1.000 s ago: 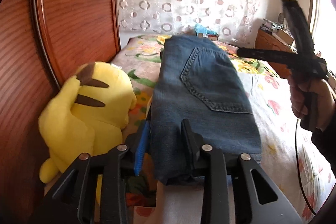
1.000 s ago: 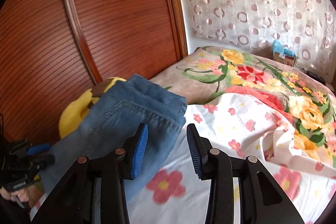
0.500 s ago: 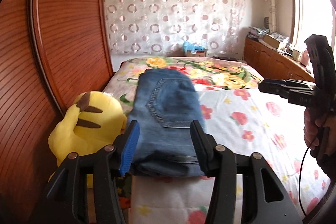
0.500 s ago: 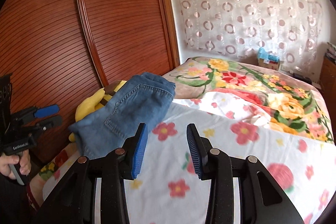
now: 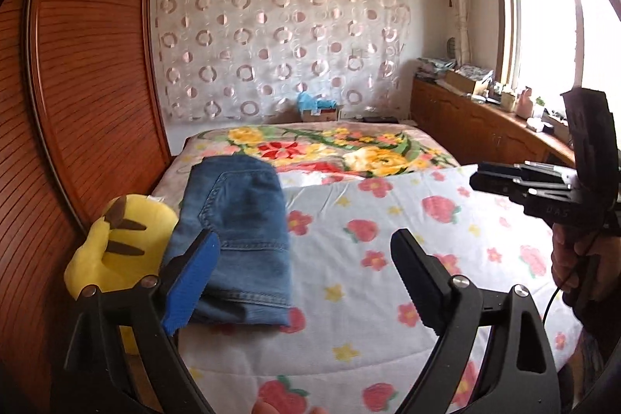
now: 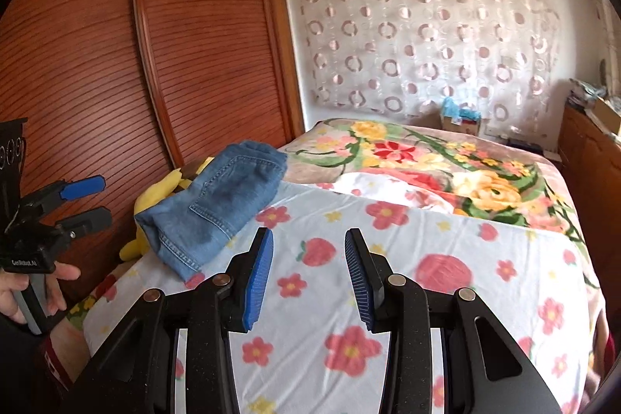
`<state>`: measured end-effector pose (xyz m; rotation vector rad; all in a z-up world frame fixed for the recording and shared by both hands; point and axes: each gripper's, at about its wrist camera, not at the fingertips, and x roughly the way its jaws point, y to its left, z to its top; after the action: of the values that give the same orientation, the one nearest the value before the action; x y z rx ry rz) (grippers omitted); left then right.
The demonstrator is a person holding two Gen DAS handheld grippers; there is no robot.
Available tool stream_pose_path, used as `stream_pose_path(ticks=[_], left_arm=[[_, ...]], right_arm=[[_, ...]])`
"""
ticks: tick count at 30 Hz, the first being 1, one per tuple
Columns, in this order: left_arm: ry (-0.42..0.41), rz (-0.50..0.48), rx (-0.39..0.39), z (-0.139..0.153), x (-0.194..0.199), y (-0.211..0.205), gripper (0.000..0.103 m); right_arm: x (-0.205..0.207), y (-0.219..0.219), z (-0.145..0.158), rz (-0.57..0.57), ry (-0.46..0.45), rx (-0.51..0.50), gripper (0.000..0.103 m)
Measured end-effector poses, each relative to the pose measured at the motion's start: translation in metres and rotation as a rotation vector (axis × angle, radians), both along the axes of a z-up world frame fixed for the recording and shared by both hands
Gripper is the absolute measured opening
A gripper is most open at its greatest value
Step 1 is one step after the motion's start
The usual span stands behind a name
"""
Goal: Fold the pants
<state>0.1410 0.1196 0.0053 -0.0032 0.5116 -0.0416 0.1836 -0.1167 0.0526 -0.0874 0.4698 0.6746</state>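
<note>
Folded blue jeans (image 5: pixel 236 231) lie on the left side of the bed, back pocket up; they also show in the right wrist view (image 6: pixel 217 204). My left gripper (image 5: pixel 302 270) is wide open and empty, held back from the near end of the jeans. My right gripper (image 6: pixel 308 270) is open and empty over the flowered sheet, to the right of the jeans. Each gripper shows in the other's view, the right one (image 5: pixel 479 177) and the left one (image 6: pixel 93 200).
A yellow plush toy (image 5: pixel 116 251) sits between the jeans and the wooden wardrobe doors (image 5: pixel 77 103). A flowered sheet (image 5: pixel 407 258) and a floral blanket (image 5: pixel 333 146) cover the bed. A low wooden cabinet (image 5: pixel 485 127) runs under the window at right.
My left gripper let go of the jeans, opened wide and pulled back. My right gripper also drew back from the bed. The jeans now lie flat.
</note>
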Motion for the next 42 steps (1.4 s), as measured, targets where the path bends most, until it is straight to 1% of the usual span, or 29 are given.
stream_pose_path(ticks=[7, 9, 13, 15, 17, 24, 27, 29, 36, 42], left_arm=[[-0.028, -0.013, -0.012, 0.016, -0.01, -0.022, 0.091], [-0.032, -0.017, -0.015, 0.02, -0.013, -0.029, 0.091], [-0.023, -0.002, -0.026, 0.026, -0.018, -0.041, 0.091], [-0.025, 0.009, -0.023, 0.029, -0.022, -0.048, 0.091], [-0.037, 0.015, -0.014, 0.034, -0.028, -0.055, 0.091], [-0.029, -0.001, 0.003, 0.04, -0.034, -0.08, 0.091], [-0.036, -0.034, -0.01, 0.04, -0.038, -0.088, 0.091], [-0.042, -0.037, -0.01, 0.039, -0.041, -0.092, 0.091], [-0.048, -0.034, -0.015, 0.039, -0.047, -0.098, 0.091], [-0.05, -0.031, -0.016, 0.039, -0.048, -0.1, 0.091]], right_arm=[[-0.037, -0.028, 0.01, -0.06, -0.034, 0.019, 0.041], [-0.05, -0.038, 0.015, -0.083, -0.045, 0.03, 0.048], [-0.079, -0.051, 0.022, -0.12, -0.062, 0.044, 0.05], [-0.093, -0.056, 0.026, -0.15, -0.077, 0.048, 0.061], [-0.11, -0.062, 0.031, -0.179, -0.093, 0.053, 0.067], [-0.16, -0.067, 0.042, -0.274, -0.144, 0.031, 0.068], [-0.177, -0.069, 0.045, -0.299, -0.159, 0.03, 0.068], [-0.184, -0.063, 0.046, -0.304, -0.165, 0.025, 0.068], [-0.19, -0.054, 0.047, -0.312, -0.166, 0.026, 0.068], [-0.182, -0.059, 0.045, -0.316, -0.166, 0.034, 0.068]])
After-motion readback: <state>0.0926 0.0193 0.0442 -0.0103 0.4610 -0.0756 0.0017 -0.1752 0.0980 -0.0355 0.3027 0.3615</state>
